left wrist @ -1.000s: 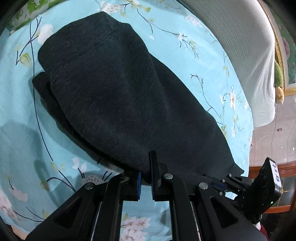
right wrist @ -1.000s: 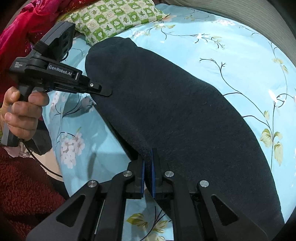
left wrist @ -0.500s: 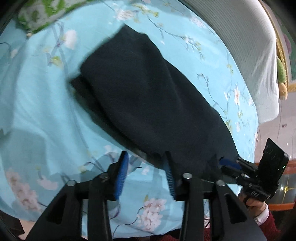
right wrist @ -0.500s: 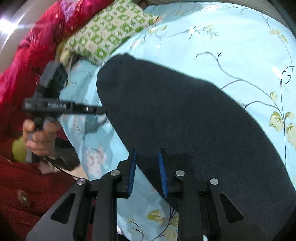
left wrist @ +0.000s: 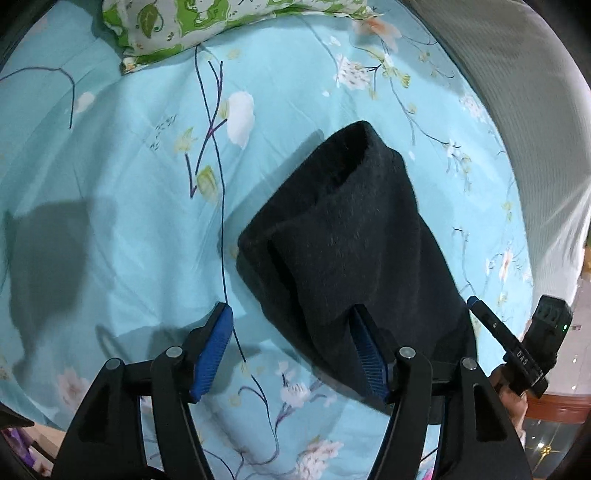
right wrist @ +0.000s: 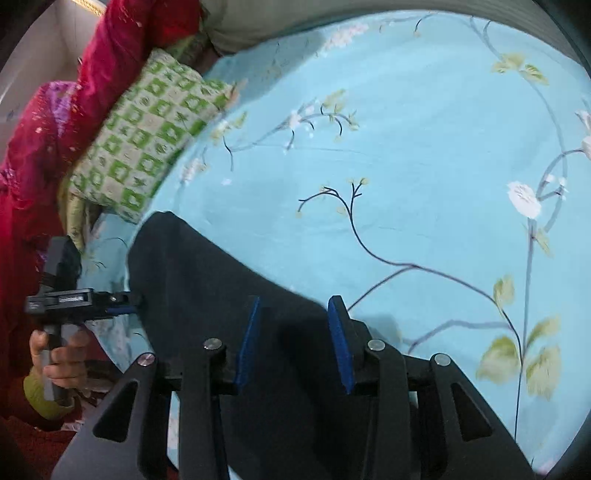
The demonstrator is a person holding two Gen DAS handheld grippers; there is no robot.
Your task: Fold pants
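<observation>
Pants [left wrist: 351,258] lay as a dark folded bundle on the blue flowered bed sheet [left wrist: 140,206], layers stacked, one rolled end pointing toward the green pillow [left wrist: 207,26].

Left to right in the left wrist view: bare sheet with shadows, left tongs [left wrist: 291,347] released with both blue pads wide apart, the left pad over bare sheet and the right pad at the near edge of the bundle, gripping nothing. Further right, the right tongs [left wrist: 476,306] came in at the bundle's other edge; state not readable from there.

Right wrist view, left to right: red blanket [right wrist: 44,147], green checked pillow, a hand [right wrist: 59,358] holding the left unit, then the pants filling the lower centre, then open sheet. Right tongs [right wrist: 293,332] were also released, pads spread above the dark cloth, nothing clamped.

Judgement: folding looked mostly done, with the cloth doubled over and compact. Possibly one more fold or a flattening of the rolled end was left; hard to say from these views.

No containers were in view, so nothing to report on contents.
</observation>
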